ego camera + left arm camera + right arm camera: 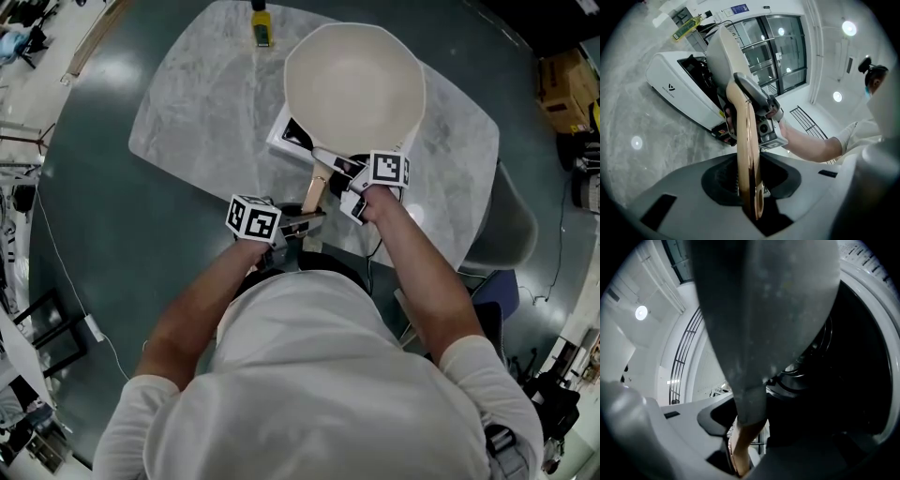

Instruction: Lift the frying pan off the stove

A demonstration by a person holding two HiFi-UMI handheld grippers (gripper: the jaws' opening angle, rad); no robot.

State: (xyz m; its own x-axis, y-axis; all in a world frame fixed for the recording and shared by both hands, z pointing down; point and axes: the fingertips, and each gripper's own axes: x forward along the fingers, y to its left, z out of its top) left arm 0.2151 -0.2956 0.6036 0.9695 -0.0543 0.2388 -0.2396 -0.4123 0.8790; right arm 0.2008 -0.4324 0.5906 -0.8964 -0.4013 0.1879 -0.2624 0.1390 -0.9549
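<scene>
ITEM: pan (354, 89), cream, wide, shallow. Sits over white stove (281, 136) on marble table (178, 112); whether bottom is clear of stove cannot be told.

HANDLE (314, 192): wood, flat, grey metal neck, points toward person.

HANDLING (judged): rigid, moderately heavy, bowl-heavy, so it will tip forward; wood smooth, may twist.

HOLD: left gripper (302, 223) clamped on handle tail; right gripper (349, 178) clamped at neck end. Two spaced grips suit a level lift.
</scene>
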